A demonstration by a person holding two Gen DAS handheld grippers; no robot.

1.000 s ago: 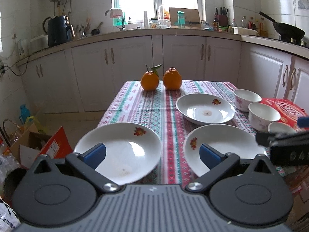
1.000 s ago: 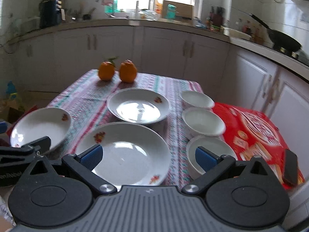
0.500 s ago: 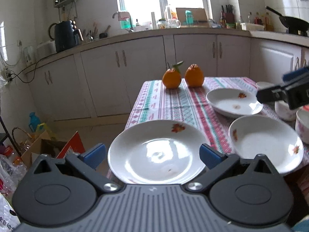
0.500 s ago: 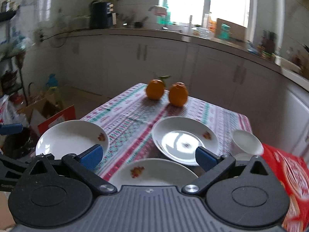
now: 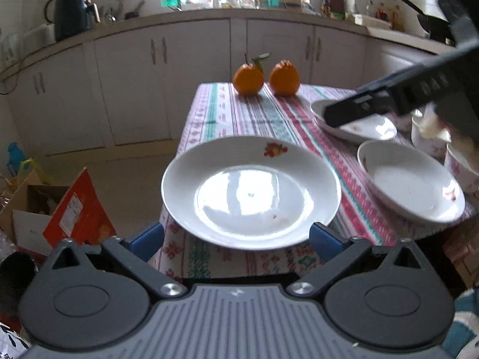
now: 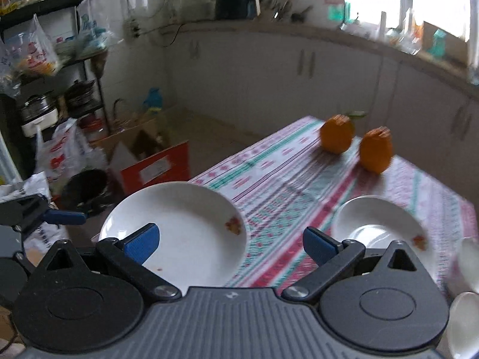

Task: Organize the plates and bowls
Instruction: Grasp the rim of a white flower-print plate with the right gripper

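Left gripper [image 5: 236, 240] gapes wide and empty, now squarely before the near-left plate [image 5: 251, 191] at the table's edge, likely the first pick; right gripper [image 6: 230, 243], also spread and empty, has swung left; its blurred view shows that plate [image 6: 179, 227], perhaps its target.

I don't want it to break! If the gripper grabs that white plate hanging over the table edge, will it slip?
Possibly. The plate looks glossy, so the left gripper could slide on its rim. It seems stiff and breakable, like ceramic. Because it overhangs the table, a nudge might tip it off.
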